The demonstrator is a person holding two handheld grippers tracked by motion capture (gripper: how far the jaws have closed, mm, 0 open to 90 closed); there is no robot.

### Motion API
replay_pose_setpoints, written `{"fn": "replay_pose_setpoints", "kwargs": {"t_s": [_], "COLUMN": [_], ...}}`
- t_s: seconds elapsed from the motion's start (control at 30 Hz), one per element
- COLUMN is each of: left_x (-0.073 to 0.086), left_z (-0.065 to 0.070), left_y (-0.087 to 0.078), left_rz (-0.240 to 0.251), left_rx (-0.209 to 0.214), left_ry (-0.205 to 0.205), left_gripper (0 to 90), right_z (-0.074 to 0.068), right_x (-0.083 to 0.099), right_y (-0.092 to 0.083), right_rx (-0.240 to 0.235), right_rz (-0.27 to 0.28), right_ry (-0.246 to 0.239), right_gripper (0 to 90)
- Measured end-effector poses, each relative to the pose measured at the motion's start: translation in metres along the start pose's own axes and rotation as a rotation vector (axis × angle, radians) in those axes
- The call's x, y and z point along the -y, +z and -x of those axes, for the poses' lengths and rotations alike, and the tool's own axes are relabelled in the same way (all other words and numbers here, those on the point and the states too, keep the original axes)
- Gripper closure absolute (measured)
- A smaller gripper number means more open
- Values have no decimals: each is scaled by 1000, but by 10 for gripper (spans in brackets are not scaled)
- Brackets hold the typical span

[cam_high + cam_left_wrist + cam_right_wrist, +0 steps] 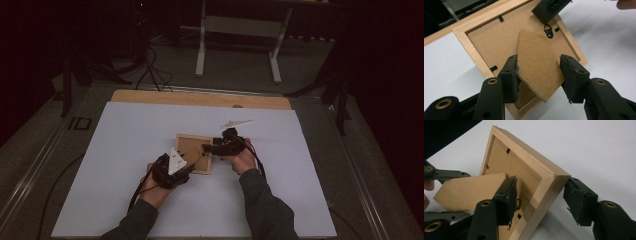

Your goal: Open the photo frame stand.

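A light wooden picture frame lies back up on the white table top. Its brown hardboard stand flap is lifted off the back board. My left gripper is shut across the width of that flap, a pad on each edge. My right gripper is open and straddles one corner of the frame: one jaw is over the back board, clear of the rail, and the other is outside at the corner. In the high view the left gripper is at the frame's near corner and the right gripper at its right side.
A small white flat piece lies just beyond the frame. A metal hanger hook sits on the back board near the flap's hinge. The table's far edge is a wooden strip, and a white stand is on the floor behind it.
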State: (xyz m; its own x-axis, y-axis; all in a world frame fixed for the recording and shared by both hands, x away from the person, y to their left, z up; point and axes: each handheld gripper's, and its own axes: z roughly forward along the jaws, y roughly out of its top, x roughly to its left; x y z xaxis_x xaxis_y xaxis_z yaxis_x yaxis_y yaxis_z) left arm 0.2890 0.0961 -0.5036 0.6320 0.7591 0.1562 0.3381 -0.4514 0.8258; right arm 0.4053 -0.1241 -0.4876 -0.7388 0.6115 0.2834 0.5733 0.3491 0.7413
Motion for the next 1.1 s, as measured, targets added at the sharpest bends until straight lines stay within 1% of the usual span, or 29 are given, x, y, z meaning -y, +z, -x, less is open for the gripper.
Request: {"fn": "replay_pose_setpoints", "kwargs": {"t_s": [0.07, 0.1, 0.17, 0.2, 0.23, 0.33, 0.37, 0.47, 0.53, 0.7, 0.93, 1.1], "left_x": [-1, -1, -2, -3, -3, -4, -5, -5, -3, -4, -4, -5], "left_z": [-1, -1, -5, -10, -11, -16, -17, -22, -27, -28, -27, -27], "left_y": [0, 0, 0, 0, -1, -3, -3, -3, -3, -3, -3, -3], "left_rz": [-12, -11, -28, -40, -42, -56, -61, -75, -78, -87, -91, -93], "left_rx": [12, 22, 66, 103, 116, 153, 158, 192, 229, 238, 241, 234], "left_ry": [-2, -13, -52, -97, -115, -160, -164, -203, -232, -216, -211, -204], "left_gripper": [522, 522, 520, 516, 520, 522, 532, 573, 596, 605, 609, 615], "right_z": [-2, -3, -3, -4, -5, -6, -6, -7, -9, -12, -14, -14], "right_x": [0, 0, 0, 0, -1, -1, -1, -1, -1, -1, -1, -2], "right_y": [-1, -2, -3, -3, -4, -5, -6, -6, -7, -9, -10, -13], "right_rx": [11, 15, 19, 19, 19, 24, 24, 23, 30, 40, 50, 52], "right_rz": [1, 2, 6, 7, 5, 2, 1, 4, -1, -6, -6, 6], "right_ry": [-12, -19, -30, -32, -43, -56, -60, -62, -70, -88, -91, -94], "right_gripper": [456, 468, 487, 491, 492, 495, 497, 501, 500, 503, 507, 529]}}
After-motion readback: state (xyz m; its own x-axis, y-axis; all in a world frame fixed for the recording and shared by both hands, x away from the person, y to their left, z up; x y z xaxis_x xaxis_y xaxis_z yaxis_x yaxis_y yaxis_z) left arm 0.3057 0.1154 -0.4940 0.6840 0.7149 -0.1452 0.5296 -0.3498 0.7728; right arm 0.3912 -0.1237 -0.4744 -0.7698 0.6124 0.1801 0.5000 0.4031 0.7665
